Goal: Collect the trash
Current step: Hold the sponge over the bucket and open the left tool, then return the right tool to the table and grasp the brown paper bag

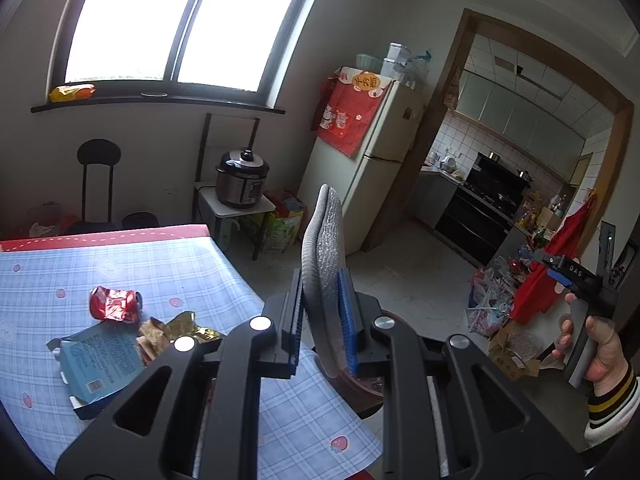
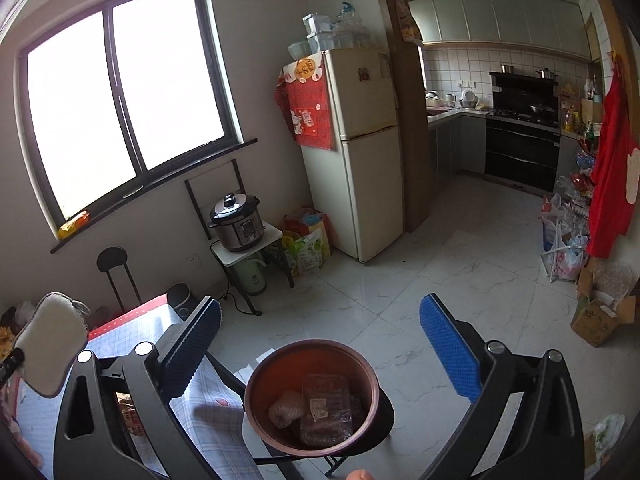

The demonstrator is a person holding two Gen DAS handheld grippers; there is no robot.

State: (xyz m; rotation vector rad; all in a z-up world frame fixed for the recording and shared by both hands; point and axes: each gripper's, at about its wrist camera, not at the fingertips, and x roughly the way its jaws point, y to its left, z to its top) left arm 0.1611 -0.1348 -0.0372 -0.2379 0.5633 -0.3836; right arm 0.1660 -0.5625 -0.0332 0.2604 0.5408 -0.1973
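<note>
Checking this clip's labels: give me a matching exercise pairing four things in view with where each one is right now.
Things:
1. crushed red can
2. grey sponge
3. clear plastic tray
4. pressure cooker

Places:
A. in the brown bucket
B. on the small white stand by the wall
C. clamped in the left gripper
D. on the checked tablecloth

Pairs: 1-D, 2-C, 3-A, 4-B
</note>
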